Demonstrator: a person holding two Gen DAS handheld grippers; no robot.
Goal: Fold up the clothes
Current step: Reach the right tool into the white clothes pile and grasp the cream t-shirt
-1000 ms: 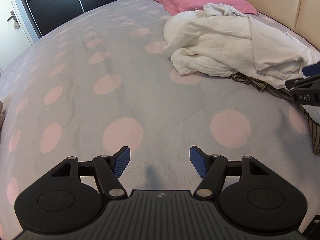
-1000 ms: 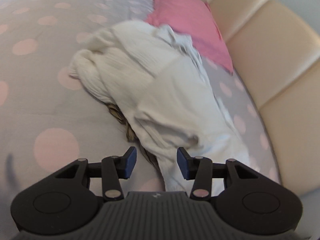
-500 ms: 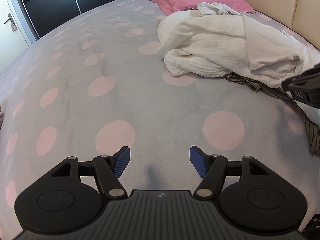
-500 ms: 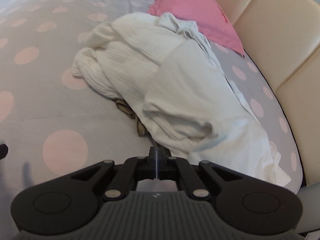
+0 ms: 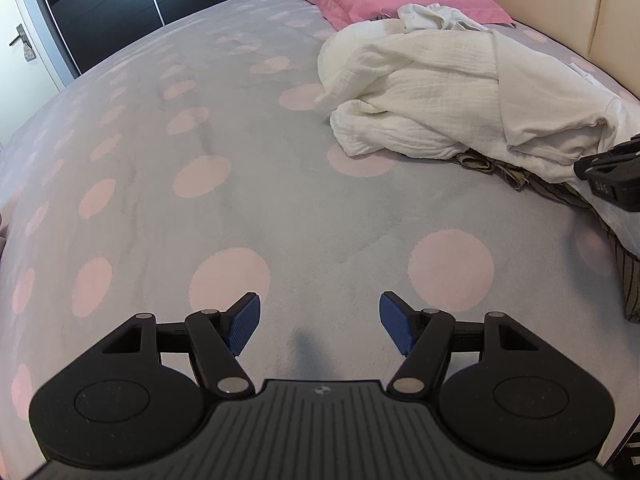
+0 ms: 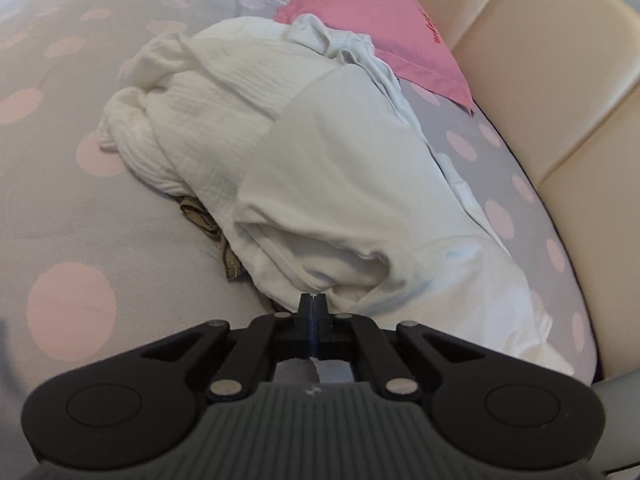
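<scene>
While right gripper (image 6: pixel 313 308) seemingly pinches white garment (image 6: pixel 344 184), pink pillow (image 6: pixel 372 20) lies behind.

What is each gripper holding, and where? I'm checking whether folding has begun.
The left gripper is open over the bedspread, holding nothing. The right gripper is shut, apparently pinching the smooth white garment at its near edge.
</scene>
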